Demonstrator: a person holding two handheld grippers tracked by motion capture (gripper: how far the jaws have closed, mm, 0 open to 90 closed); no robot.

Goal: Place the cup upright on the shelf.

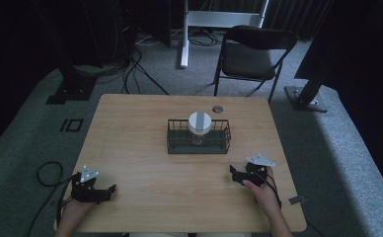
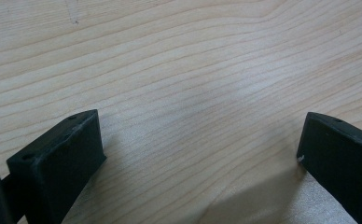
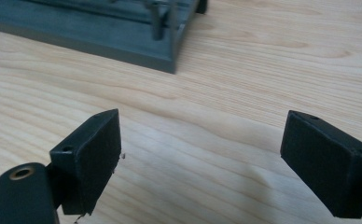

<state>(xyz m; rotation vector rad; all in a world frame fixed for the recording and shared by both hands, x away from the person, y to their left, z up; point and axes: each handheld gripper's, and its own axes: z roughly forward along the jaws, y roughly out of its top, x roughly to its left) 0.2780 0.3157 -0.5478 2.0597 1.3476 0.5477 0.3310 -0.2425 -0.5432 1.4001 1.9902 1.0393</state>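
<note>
1. In the high view we see a wooden worktop (image 1: 130, 138) filling the middle of the frame, with grey carpet around it and a dark folding chair (image 1: 252, 54) at the upper centre, beyond the far edge.
2. At the centre of that frame sits a dark wire basket (image 1: 174, 140), and inside it stands a jar with a white lid (image 1: 200, 121), set a little left of the basket's middle.
3. A small round dark disc (image 1: 218, 108) lies on the worktop just above and to the right of the basket, apart from it.
4. We hold the left gripper (image 1: 108, 190) at the lower left of the high view, low over the worktop and well apart from the basket.
5. In the left gripper view its two black jaws rise from the lower corners, spread wide, with bare wood grain between them (image 2: 202, 135).
6. We hold the right gripper (image 1: 233, 174) at the lower right of the high view, pointing toward the basket and nearer to it than the left one, yet not touching.
7. In the right gripper view its jaws also stand wide apart and grasp nothing, while the basket's dark base (image 3: 100, 37) crosses the upper left of the frame, apart from the jaws.
</note>
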